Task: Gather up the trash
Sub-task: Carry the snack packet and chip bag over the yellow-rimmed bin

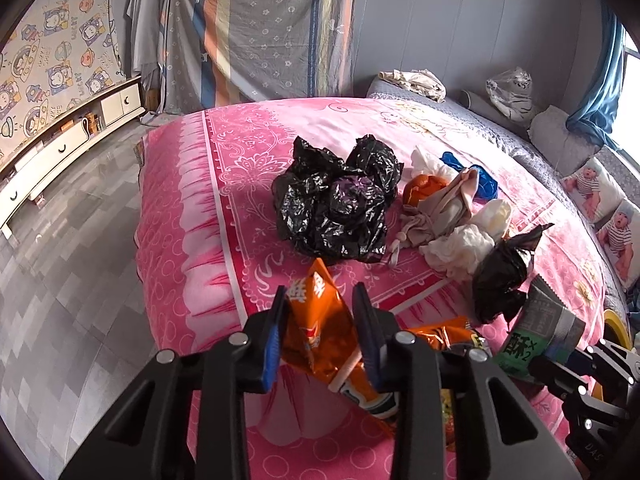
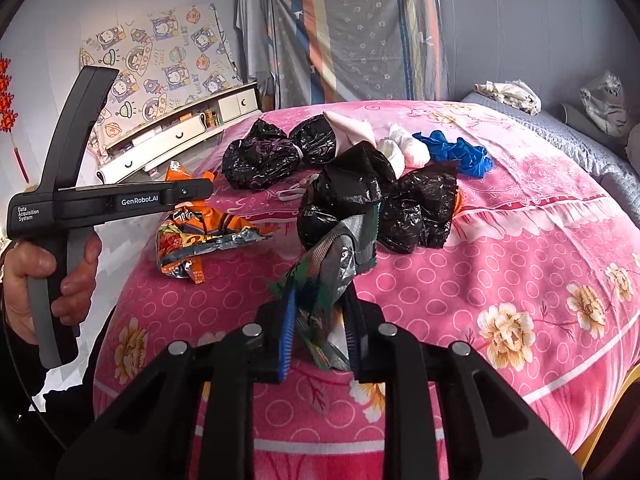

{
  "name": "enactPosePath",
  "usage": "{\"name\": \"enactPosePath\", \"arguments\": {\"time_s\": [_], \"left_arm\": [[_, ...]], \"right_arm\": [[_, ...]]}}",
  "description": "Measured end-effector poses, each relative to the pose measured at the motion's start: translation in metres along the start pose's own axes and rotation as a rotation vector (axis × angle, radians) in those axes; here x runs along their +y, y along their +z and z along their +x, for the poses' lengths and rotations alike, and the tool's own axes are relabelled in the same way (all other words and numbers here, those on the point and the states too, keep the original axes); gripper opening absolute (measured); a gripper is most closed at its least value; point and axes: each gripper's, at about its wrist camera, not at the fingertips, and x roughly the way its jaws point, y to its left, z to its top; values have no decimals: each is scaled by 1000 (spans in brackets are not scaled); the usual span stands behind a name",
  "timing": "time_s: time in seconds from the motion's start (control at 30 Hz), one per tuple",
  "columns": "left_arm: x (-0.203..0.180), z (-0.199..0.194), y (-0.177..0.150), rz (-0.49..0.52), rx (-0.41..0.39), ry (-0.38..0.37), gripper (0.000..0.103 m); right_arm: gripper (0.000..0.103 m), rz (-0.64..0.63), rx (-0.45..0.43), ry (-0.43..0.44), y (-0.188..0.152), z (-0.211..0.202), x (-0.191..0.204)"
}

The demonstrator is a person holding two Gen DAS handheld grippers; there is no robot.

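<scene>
My left gripper (image 1: 320, 300) is shut on an orange snack wrapper (image 1: 320, 332) and holds it above the pink bed (image 1: 180, 208). My right gripper (image 2: 320, 304) is shut on a green and silver snack wrapper (image 2: 332, 264), which also shows at the right of the left wrist view (image 1: 536, 332). A large crumpled black plastic bag (image 1: 336, 200) lies mid-bed. Beside it lie an orange peel (image 1: 420, 188), a beige cloth (image 1: 444, 208), white tissues (image 1: 460, 248), a blue glove (image 2: 460, 152) and a small black bag (image 1: 500, 276). Another orange wrapper (image 2: 188, 244) lies near the bed edge.
A low white cabinet (image 1: 60, 148) stands along the left wall beyond grey floor (image 1: 72, 272). A striped sheet (image 1: 272, 28) hangs at the back. Grey cushions and a clear bag (image 1: 512, 92) sit at the bed's far right. The left gripper's body (image 2: 108, 200) and hand show at left.
</scene>
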Motion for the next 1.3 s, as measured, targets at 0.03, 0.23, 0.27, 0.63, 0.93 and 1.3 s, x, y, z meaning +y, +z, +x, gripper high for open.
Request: {"name": "enactPosePath", "arguments": {"time_s": [0.03,0.23,0.27,0.63,0.93,1.3], "left_arm": [[0,-1,0,-2,-2,1,29],[-1,-16,2,-9,-32,-8,28],[0,-18,3,-9,-38,-10,28],[-12,-45,10,4,-101,-21,28],[-38,-70,23,35,-169,-74,28],[-90,-92,40,101,-240,-173,28]], "right_arm": [[16,-1,1,1,0,0,0],[16,25,-13,6,1,-10,-4],[16,29,-21,6,2,-13,-5],[16,59,-100,-20,10,-50,-18],[16,105,-204,-77,18,-95,-43],[16,161,-327,-219,19,-156,-81]]}}
